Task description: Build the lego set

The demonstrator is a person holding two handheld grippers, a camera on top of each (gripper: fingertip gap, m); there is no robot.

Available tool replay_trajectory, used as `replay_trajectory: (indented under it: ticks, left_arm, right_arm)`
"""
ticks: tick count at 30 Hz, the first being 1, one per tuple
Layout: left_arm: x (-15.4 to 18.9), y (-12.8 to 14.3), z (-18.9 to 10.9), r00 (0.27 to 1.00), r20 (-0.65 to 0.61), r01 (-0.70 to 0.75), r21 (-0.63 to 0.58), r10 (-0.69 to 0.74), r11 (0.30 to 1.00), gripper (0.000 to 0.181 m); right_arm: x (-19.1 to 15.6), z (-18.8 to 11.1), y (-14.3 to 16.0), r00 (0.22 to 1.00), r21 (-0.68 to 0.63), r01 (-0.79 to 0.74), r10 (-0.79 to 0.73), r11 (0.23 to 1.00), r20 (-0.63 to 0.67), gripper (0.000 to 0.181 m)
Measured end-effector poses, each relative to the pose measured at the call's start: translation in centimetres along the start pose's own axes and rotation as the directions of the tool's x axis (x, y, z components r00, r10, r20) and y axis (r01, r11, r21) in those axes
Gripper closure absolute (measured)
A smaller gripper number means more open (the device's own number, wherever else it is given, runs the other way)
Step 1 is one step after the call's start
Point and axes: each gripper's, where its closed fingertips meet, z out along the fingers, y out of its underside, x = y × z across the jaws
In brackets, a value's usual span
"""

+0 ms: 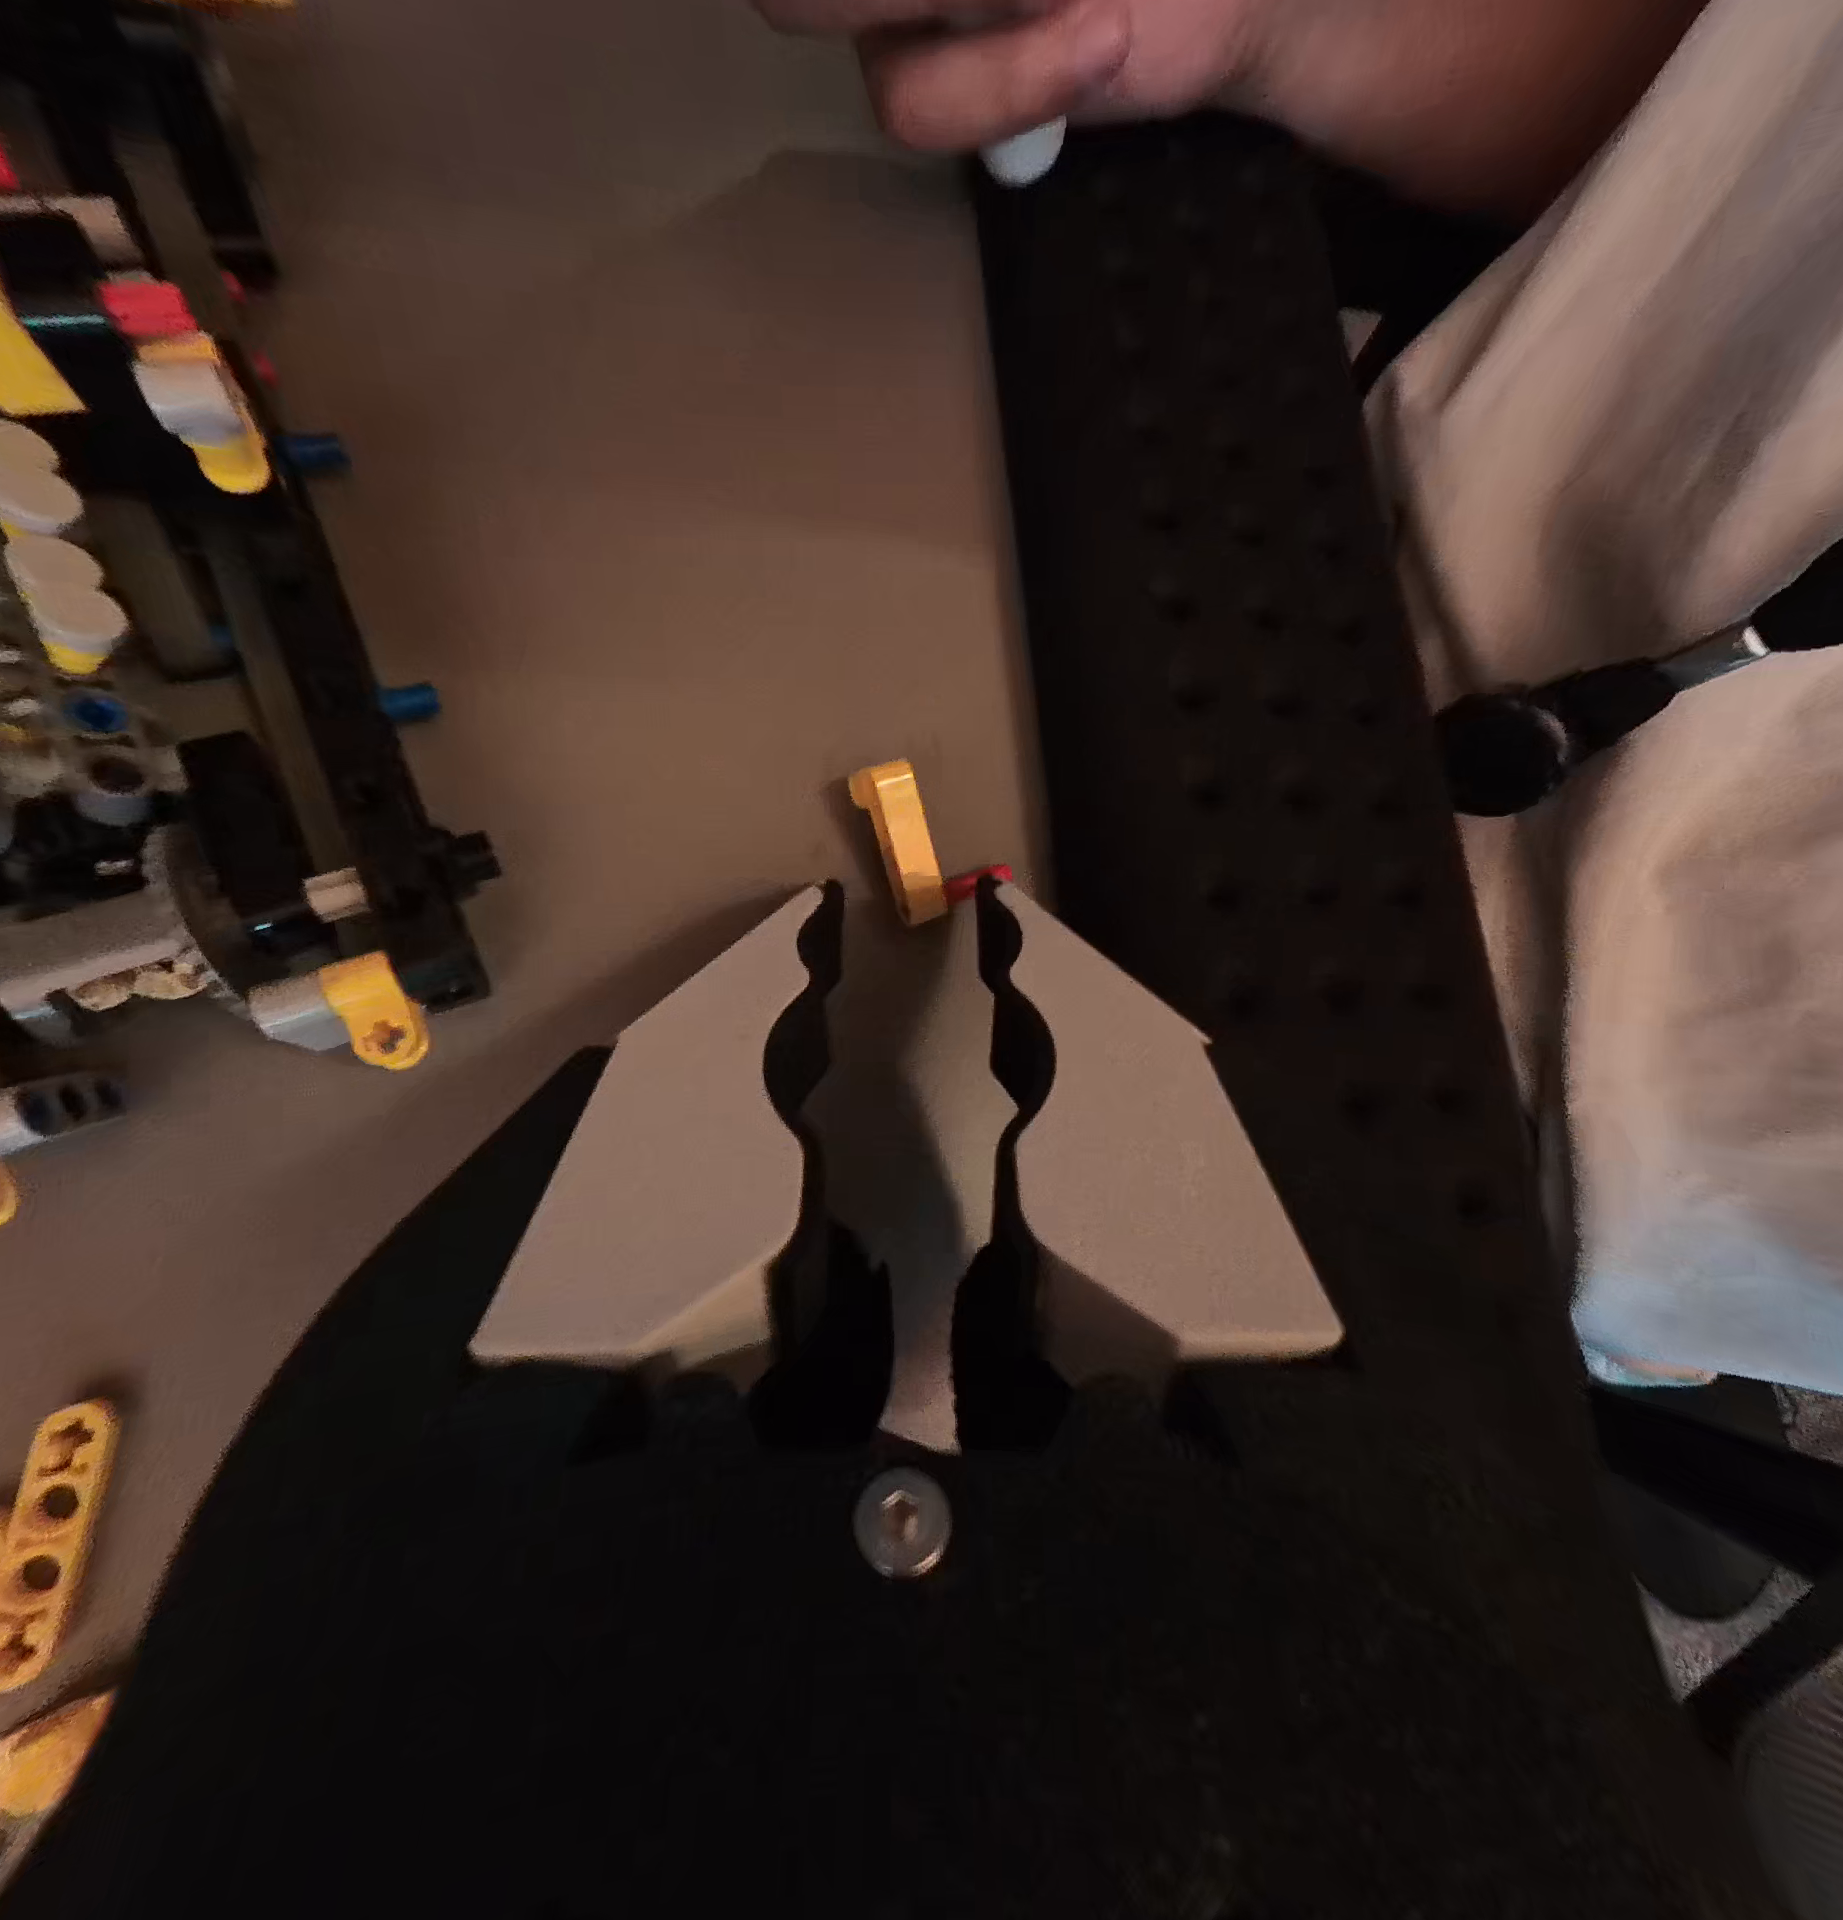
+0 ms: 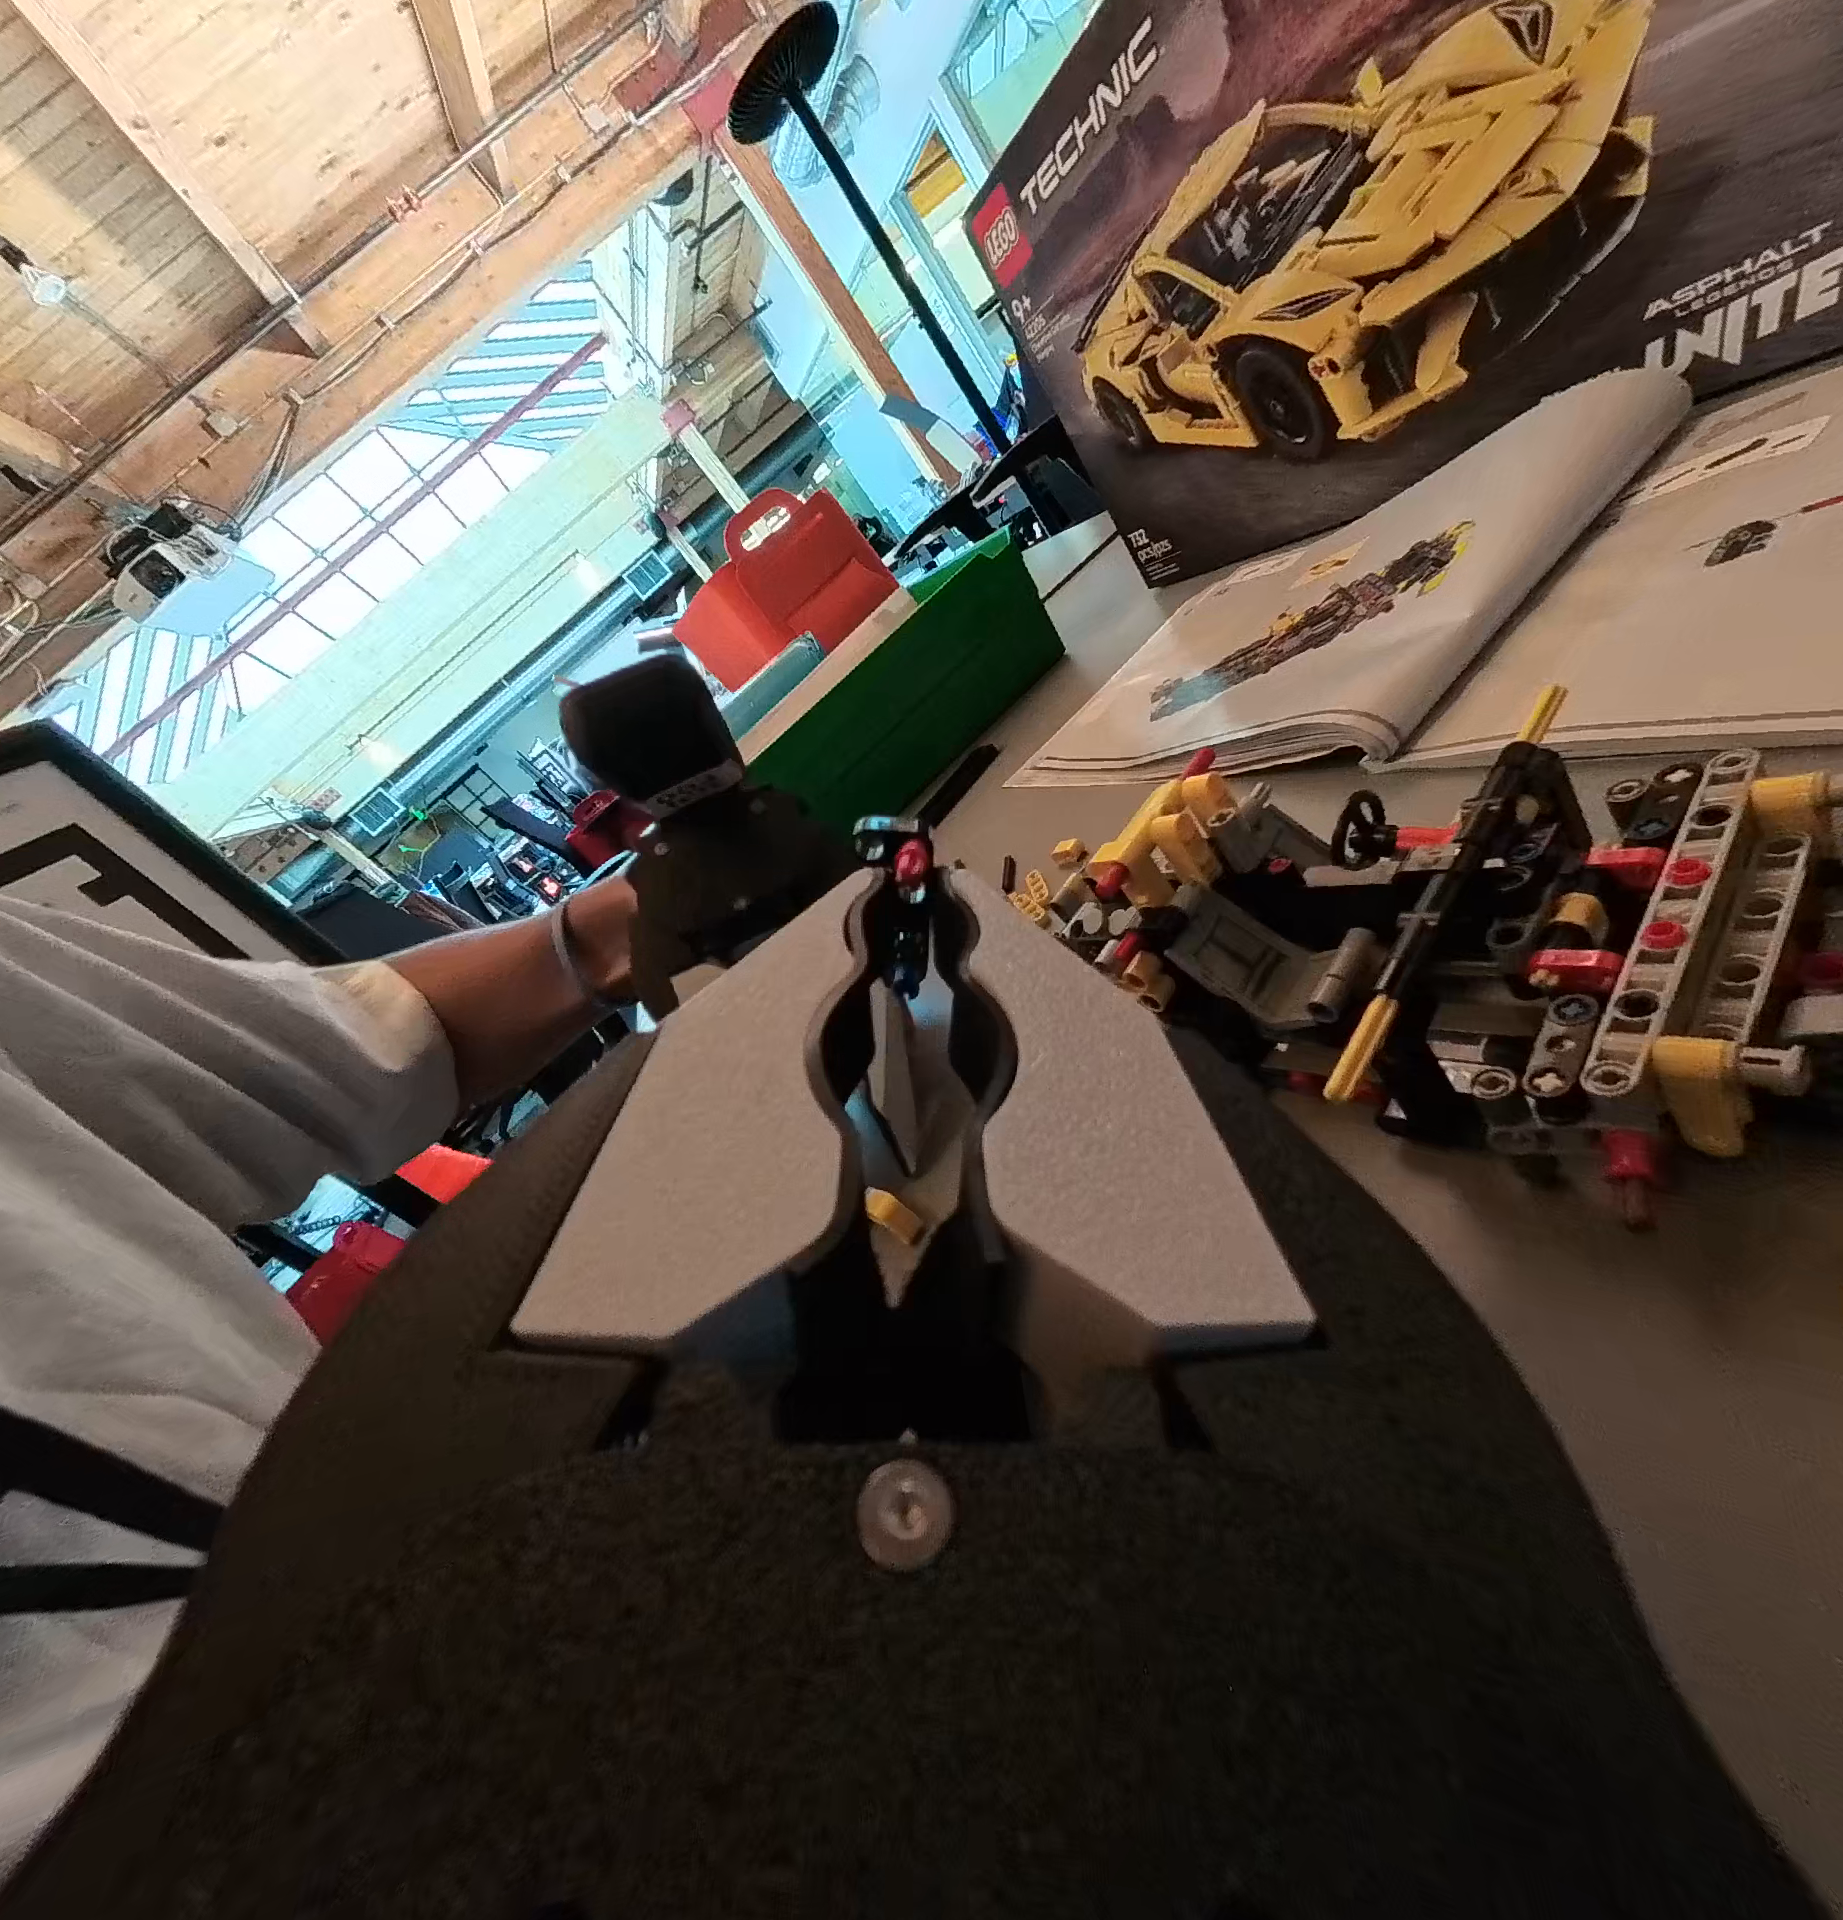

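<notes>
Left tool (image 1: pixel 904 891) sits partly open – wavy black fingers flanking a glossy yellow lift arm (image 1: pixel 899 842) with red pin. Right tool (image 2: pixel 909 883) narrow, pinching a small red-tipped piece (image 2: pixel 909 862).

The left gripper (image 1: pixel 906 888) hung with jaws parted; the right gripper (image 2: pixel 912 883) had jaws nearly closed.

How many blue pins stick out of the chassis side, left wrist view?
2: one blue pin on the far stretch of the black side beam, another nearer the camera. More may be hidden.
</notes>
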Motion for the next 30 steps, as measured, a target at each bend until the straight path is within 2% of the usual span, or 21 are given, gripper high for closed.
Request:
replay_trajectory:
  ticks: [3,5,10,13,15,17,18,20,21,24,30]
  left_arm:
    - [0.0,-0.1,0.2,1.000,-0.017,-0.003,-0.003,0.003,1.000,0.158]
    - [0.3,0.0,0.4,0.999,-0.039,-0.019,-0.004,0.019,1.000,0.170]
    - [0.1,-0.7,0.7,0.996,0.031,-0.083,0.031,0.082,0.996,0.173]
    - [-1.0,-3.2,-0.6,0.990,0.140,-0.050,0.200,0.022,0.978,0.173]
    - [-2.6,-5.9,-3.0,0.966,0.221,0.031,0.420,-0.135,0.907,0.173]
    - [-3.8,-7.9,-5.8,0.923,0.230,0.099,0.633,-0.309,0.768,0.173]
    - [-4.3,-8.3,-6.5,0.898,0.245,0.104,0.690,-0.366,0.716,0.173]
    - [-4.5,-8.9,-6.9,0.855,0.310,0.058,0.740,-0.416,0.670,0.173]
    - [-4.5,-9.2,-7.0,0.837,0.334,0.035,0.757,-0.433,0.652,0.173]
    - [-4.4,-10.1,-7.4,0.800,0.371,-0.010,0.794,-0.471,0.608,0.173]
    - [-4.7,-10.8,-7.3,0.762,0.410,-0.037,0.801,-0.502,0.597,0.174]
  right_arm:
    - [-0.1,0.1,0.1,1.000,-0.008,0.002,-0.002,1.000,0.004,0.176]
    - [-0.1,0.2,0.2,1.000,-0.013,0.000,0.000,1.000,0.006,0.176]
    - [-0.1,0.3,0.2,1.000,-0.016,0.004,-0.004,1.000,0.007,0.176]
    - [-0.4,0.4,0.4,1.000,-0.028,0.017,-0.017,0.999,0.017,0.176]
    - [-0.5,0.5,0.5,0.999,-0.035,0.037,-0.037,0.999,0.014,0.176]
    - [-0.7,0.8,0.9,0.999,-0.056,0.054,-0.054,0.997,0.005,0.175]
    - [-1.0,1.1,1.1,0.999,-0.063,0.037,-0.036,0.997,0.018,0.175]
    - [-2.0,2.0,1.2,0.995,-0.041,-0.068,0.071,0.997,0.067,0.176]
    - [-1.7,2.4,1.5,0.994,-0.033,-0.096,0.097,0.995,0.042,0.176]
    - [-1.6,3.1,1.6,0.995,-0.013,-0.094,0.095,0.995,0.012,0.176]
    - [-1.9,3.5,1.5,0.996,0.002,-0.088,0.088,0.996,0.012,0.176]
